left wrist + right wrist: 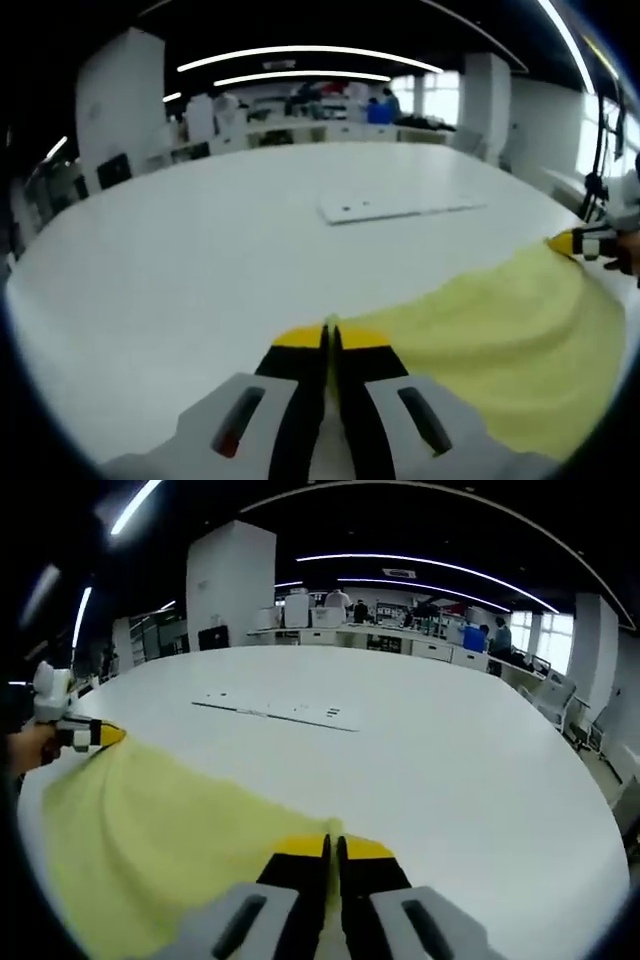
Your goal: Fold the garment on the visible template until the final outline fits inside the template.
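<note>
Yellow garment stretched between both tools, template lying beyond it on the bench.

Left tool (329,340) has its jaws pressed together on one edge of the yellow garment (500,350), and the right tool (331,850) pinches the opposite edge the same way, so the cloth's long axis runs from tool to tool, sagging slightly in the middle. Ahead of both tools, well apart from the cloth, a flat white template (400,207) rests on the white bench (200,250); the fold has to travel forward to reach it. No containers are in sight.
</note>
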A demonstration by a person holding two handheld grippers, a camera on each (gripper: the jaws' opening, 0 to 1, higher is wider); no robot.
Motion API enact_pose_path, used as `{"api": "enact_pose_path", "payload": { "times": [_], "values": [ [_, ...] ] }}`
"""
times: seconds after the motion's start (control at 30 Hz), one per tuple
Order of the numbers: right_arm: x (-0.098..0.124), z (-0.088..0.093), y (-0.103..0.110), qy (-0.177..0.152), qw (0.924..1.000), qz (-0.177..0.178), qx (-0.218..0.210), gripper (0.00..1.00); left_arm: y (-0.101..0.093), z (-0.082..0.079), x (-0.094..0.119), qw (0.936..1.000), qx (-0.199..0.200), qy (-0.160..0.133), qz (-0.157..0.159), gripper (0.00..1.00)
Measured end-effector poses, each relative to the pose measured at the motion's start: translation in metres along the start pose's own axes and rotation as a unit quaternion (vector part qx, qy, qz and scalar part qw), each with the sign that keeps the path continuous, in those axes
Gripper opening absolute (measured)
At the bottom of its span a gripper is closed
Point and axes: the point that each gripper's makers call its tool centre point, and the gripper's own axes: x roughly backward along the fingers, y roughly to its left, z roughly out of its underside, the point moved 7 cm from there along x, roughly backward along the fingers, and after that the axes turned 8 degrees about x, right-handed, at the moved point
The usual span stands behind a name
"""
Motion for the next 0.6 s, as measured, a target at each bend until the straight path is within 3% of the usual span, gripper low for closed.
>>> {"api": "enact_pose_path", "payload": {
  "times": [0.17,0.27,0.43,0.6],
  "values": [
    [0.0,-0.004,-0.001,-0.012,0.9997,0.007,-0.022,0.0,0.002,-0.004,0.0,0.9999,0.002,-0.012,-0.005,0.0],
    [-0.002,0.0,-0.001,-0.005,0.9978,0.005,-0.066,0.0,0.004,0.0,-0.003,0.9999,0.006,-0.008,-0.005,0.0],
    [-0.004,0.002,0.002,-0.003,0.9984,0.004,-0.056,0.0,0.003,0.002,-0.003,0.9997,0.021,-0.009,-0.003,0.01],
    [0.001,-0.001,0.001,-0.005,0.998,0.007,-0.063,0.11,0.003,-0.006,0.007,0.9996,0.02,-0.021,0.003,0.16]
  ]
}}
